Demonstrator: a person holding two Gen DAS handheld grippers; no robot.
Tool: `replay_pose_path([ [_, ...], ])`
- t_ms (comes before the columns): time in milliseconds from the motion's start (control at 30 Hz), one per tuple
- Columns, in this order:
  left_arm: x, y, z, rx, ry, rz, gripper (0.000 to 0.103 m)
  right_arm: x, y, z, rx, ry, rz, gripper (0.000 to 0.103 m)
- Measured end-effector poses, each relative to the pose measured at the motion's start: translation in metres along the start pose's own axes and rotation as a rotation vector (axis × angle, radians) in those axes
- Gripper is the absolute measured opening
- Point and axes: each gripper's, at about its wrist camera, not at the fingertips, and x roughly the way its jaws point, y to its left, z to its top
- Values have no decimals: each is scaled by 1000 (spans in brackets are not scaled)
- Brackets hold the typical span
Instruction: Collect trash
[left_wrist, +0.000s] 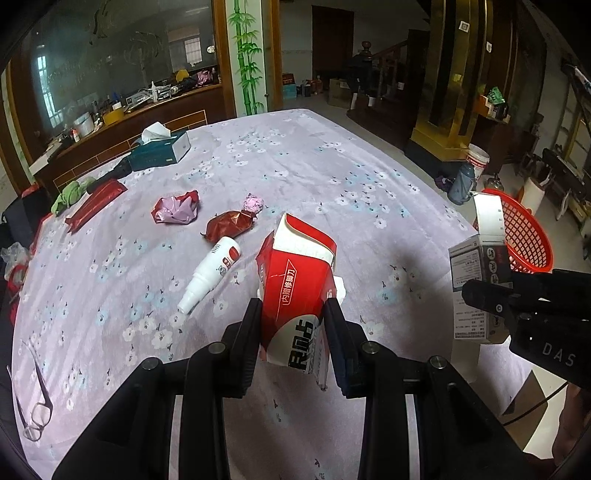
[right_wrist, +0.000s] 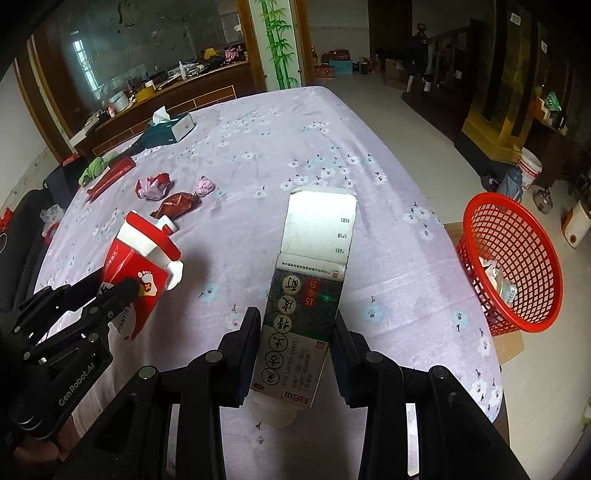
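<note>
Left gripper (left_wrist: 293, 317) clamped on red carton (left_wrist: 295, 273), right gripper (right_wrist: 295, 332) on dark medicine box (right_wrist: 303, 314). Both lifted off the table, ready for the red basket (right_wrist: 517, 258).

bare cloth (right_wrist: 388, 258) toward basket (right_wrist: 476, 221), unobstructed

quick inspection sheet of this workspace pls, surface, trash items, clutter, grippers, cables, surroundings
surface: table under lilac floral cloth.
job's things: red carton and grey-green carton held; spray bottle, pink wrapper, brown wrapper, small pink wad on the cloth; red basket beyond the table edge, some trash inside.
clutter: tissue box, glasses, green cloth, red packet.
grippers: left gripper and right gripper each shut on a carton.
cables: thin cable beside the right gripper.
surroundings: cluttered counter, bucket, flask.
</note>
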Motion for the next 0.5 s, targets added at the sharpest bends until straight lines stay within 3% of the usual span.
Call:
replay_pose_path([
  [500,4,-3,10,-5,-5,19,32,5,-1,13,-27,5,5,39],
])
